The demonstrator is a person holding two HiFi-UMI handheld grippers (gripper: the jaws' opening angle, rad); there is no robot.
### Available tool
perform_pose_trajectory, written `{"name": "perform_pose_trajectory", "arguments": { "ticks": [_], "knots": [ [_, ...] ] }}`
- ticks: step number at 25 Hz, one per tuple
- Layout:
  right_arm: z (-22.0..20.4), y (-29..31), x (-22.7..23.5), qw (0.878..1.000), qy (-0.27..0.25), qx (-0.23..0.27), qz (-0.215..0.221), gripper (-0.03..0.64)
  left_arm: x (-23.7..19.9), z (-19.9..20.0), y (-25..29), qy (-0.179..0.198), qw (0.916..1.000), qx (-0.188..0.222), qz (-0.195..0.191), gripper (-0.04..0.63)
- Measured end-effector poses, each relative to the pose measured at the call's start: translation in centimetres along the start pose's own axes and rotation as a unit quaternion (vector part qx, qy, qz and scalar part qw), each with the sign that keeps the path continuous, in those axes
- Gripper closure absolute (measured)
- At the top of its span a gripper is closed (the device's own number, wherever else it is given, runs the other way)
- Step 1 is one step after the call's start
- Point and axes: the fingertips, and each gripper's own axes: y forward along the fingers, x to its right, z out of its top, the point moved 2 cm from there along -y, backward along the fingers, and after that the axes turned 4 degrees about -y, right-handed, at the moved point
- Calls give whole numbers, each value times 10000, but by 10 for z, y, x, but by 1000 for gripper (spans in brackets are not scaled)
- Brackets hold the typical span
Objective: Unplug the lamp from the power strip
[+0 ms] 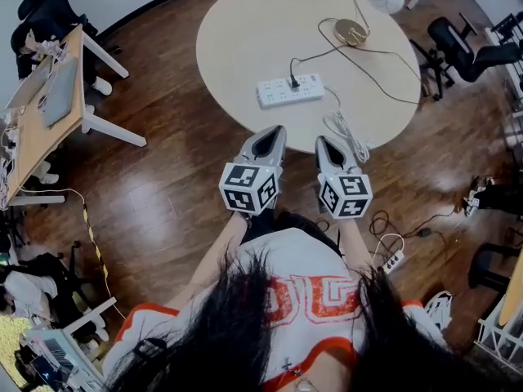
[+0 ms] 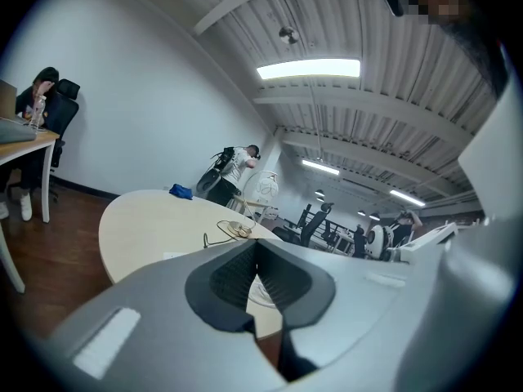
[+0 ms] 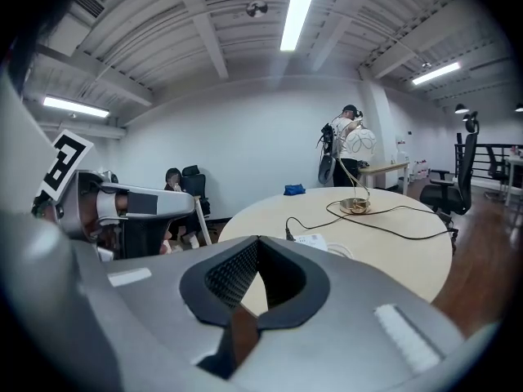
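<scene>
Seen from above, the lamp (image 1: 350,32) stands at the far side of the round table (image 1: 237,31). Its black plug (image 1: 294,81) is in the white power strip (image 1: 291,91) near the middle. The left claw (image 1: 273,132) and right claw (image 1: 325,142) hover just off the near edge, both pinched together on nothing. Only the right gripper view shows a person (image 3: 173,180) sitting by the far wall. The floor (image 1: 172,178) is dark wood.

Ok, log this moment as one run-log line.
phase: pre-contact | left gripper: shut, empty | right gripper: shut, empty | lamp plug: in power strip | strip: on round table, untouched
</scene>
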Motion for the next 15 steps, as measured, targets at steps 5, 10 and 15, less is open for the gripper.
{"name": "perform_pose_trajectory", "arguments": {
  "ticks": [5, 10, 15],
  "knots": [
    [-10, -27, 3, 10000, 11, 58, 73, 615, 28, -17, -15, 118, 9999, -47, 94, 595],
    [-11, -41, -9, 9993, 106, 185, 296, 616, 41, -25, -33, 182, 9996, -9, 226, 595],
    [-15, -44, -29, 9987, 142, 195, 457, 616, 42, -27, -46, 326, 9991, -73, 278, 594]
  ]
}}
